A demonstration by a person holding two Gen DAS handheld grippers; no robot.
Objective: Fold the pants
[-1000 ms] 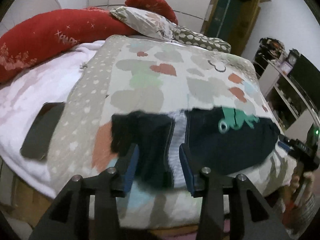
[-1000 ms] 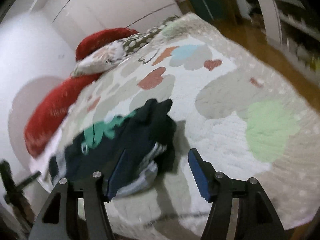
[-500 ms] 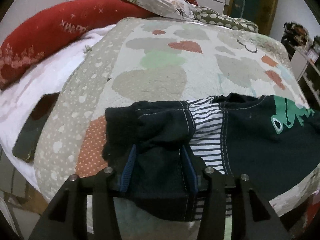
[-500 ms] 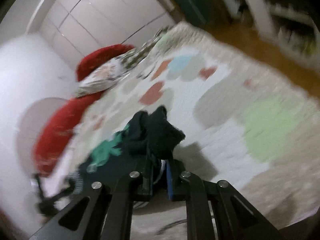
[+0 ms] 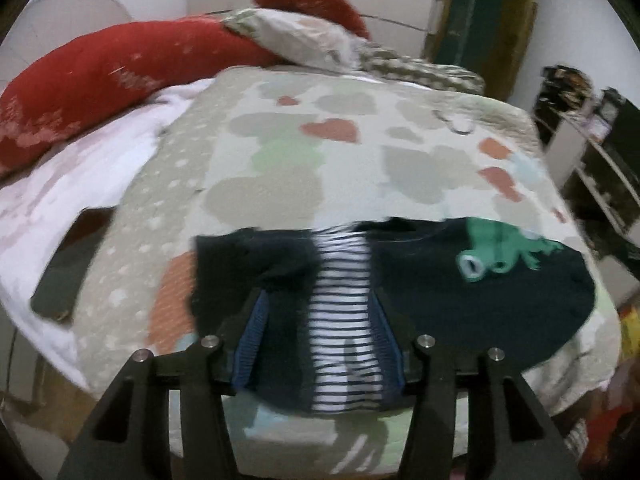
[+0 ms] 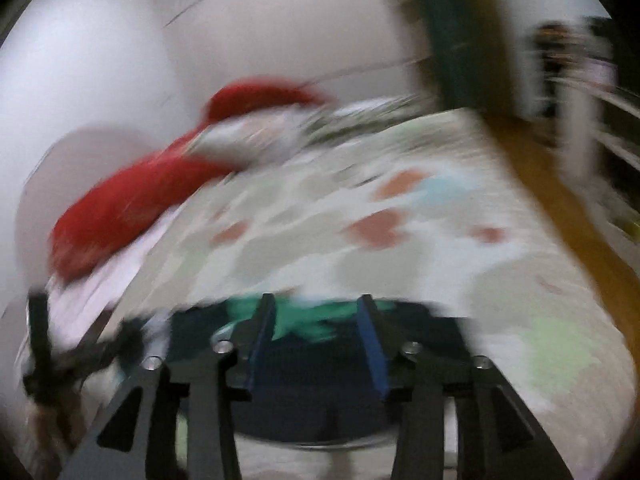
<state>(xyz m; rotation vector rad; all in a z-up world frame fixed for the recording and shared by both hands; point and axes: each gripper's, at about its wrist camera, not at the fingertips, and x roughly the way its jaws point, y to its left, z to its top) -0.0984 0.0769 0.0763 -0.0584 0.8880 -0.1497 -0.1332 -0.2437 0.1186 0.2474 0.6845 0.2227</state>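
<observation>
Dark navy pants (image 5: pixel 460 312) with a green frog print (image 5: pixel 492 252) and a striped lining lie across the near edge of the heart-patterned quilt (image 5: pixel 280 152). My left gripper (image 5: pixel 318 304) straddles their left end. Its jaws are opening, with the striped cloth lying between the blue pads (image 5: pixel 256 332) and not pinched. In the blurred right wrist view, my right gripper (image 6: pixel 316 308) hovers over the pants (image 6: pixel 316 392) near the frog print (image 6: pixel 304 320). Its jaws are opening too, and no cloth is caught between them.
A long red bolster (image 5: pixel 100 80) and patterned pillows (image 5: pixel 304 40) line the far side of the bed. A dark flat slab (image 5: pixel 64 276) rests on the pink-white blanket (image 5: pixel 80 168) at the left. Shelves (image 5: pixel 600 160) and wooden floor (image 6: pixel 560 200) are at the right.
Both grippers had closed on the pants' ends and now stand wider. The right gripper lifted and rolled, going from the bunched end to above the frog print. The pants lie flatter.
</observation>
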